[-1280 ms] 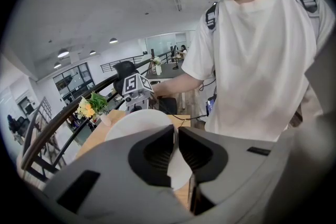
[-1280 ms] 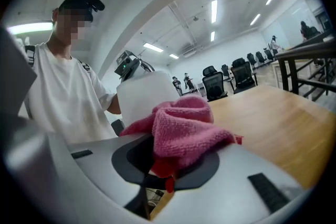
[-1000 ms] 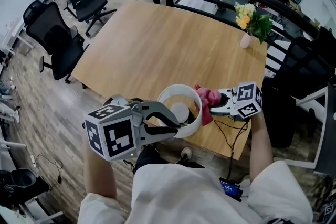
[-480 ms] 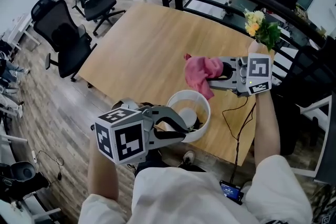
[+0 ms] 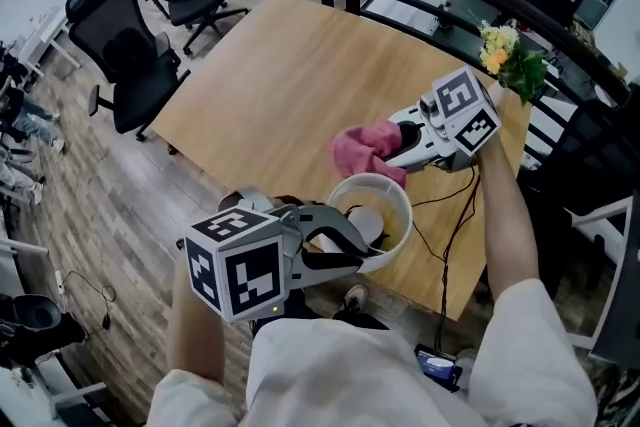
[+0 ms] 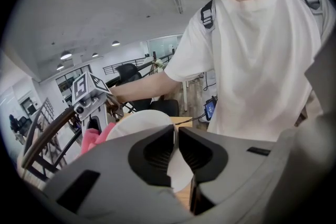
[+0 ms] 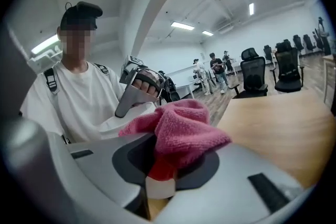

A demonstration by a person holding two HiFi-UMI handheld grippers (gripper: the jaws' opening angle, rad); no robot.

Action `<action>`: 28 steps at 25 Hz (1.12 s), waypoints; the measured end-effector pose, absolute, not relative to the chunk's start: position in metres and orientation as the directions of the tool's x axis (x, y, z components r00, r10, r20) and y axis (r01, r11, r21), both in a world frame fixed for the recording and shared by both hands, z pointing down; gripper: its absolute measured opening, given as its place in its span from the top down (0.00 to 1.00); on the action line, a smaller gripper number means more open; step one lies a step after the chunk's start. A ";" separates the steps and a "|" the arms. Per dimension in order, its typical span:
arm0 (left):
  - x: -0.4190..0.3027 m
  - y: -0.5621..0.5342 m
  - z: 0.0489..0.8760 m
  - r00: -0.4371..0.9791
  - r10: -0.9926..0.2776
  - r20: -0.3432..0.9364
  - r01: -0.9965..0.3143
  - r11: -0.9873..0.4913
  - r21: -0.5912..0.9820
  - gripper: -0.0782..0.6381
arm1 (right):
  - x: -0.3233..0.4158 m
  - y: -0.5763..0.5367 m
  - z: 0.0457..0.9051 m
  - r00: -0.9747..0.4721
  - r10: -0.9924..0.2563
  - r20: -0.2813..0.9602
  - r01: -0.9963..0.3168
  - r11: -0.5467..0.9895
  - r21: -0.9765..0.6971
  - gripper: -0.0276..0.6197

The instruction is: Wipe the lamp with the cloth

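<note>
Our left gripper [image 6: 176, 139] has its jaws pinched on the thin rim of the white lamp [image 5: 398, 205], steadying it at the near edge of the table [image 5: 270, 65]. Our right gripper [image 5: 388, 147] is clamped on the bunched pink cloth [image 5: 355, 151], which hangs by the shade's far rim; we cannot tell whether it touches. We judge the wiping is mid-course, both things being in hand, but nothing shows how much of the shade is left.
</note>
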State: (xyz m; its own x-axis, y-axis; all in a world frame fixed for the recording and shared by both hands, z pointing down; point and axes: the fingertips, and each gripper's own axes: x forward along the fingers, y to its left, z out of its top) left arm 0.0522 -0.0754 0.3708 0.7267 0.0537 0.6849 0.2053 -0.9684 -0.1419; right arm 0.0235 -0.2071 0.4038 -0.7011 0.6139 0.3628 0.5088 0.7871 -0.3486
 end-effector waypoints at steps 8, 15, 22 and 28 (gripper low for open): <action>0.053 -0.075 0.372 0.733 0.050 0.678 0.201 -0.969 -0.145 0.81 | 0.034 -0.214 0.465 -0.740 0.578 0.345 0.386 0.784 -0.487 0.84; 0.051 -0.076 0.370 0.740 0.041 0.671 0.187 -0.971 -0.147 0.81 | 0.033 -0.226 0.507 -0.799 0.451 0.397 0.254 0.852 -0.457 0.83; 0.055 -0.080 0.372 0.756 -0.019 0.655 0.155 -0.966 -0.207 0.81 | 0.049 -0.263 0.541 -0.878 0.058 0.476 -0.060 0.972 -0.229 0.83; 0.054 -0.082 0.364 0.842 -0.160 0.515 0.004 -0.953 -0.302 0.78 | 0.109 -0.289 0.511 -0.822 -0.451 0.348 -0.518 0.846 -0.127 0.83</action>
